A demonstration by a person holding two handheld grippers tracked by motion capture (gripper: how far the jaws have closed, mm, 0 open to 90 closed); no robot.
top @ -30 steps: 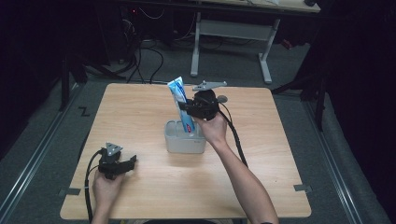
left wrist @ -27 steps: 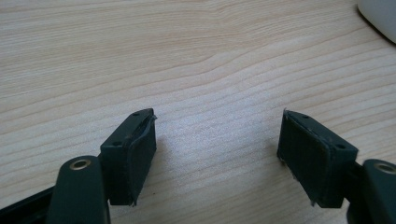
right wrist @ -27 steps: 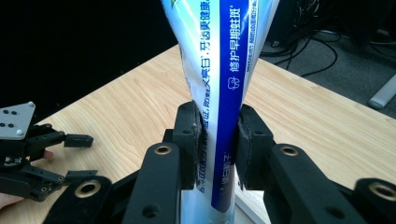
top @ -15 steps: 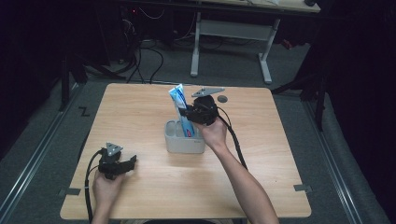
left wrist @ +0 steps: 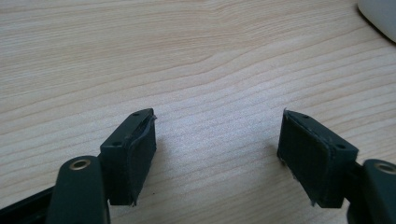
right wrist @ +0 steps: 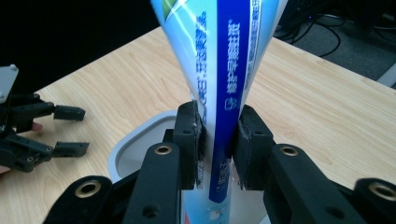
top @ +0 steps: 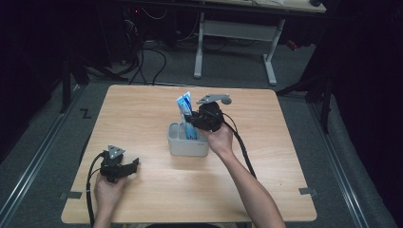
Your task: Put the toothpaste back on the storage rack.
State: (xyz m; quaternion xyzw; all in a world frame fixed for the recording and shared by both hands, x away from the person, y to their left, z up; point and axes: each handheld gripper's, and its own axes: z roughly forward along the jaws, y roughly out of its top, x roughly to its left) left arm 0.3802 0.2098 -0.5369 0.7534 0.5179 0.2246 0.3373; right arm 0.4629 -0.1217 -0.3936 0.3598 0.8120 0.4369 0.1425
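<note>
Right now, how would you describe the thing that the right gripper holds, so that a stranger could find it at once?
Find the light wooden table, then the small grey rounded plastic holder near its middle. A blue and white toothpaste tube stands upright in that holder, pinched by the right gripper. It is the one colourful, printed thing there, and it rises above the holder's rim.

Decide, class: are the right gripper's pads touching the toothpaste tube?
Touching. In the right gripper view, both pads of the right gripper press against the toothpaste tube, pinching it with no gap.
</note>
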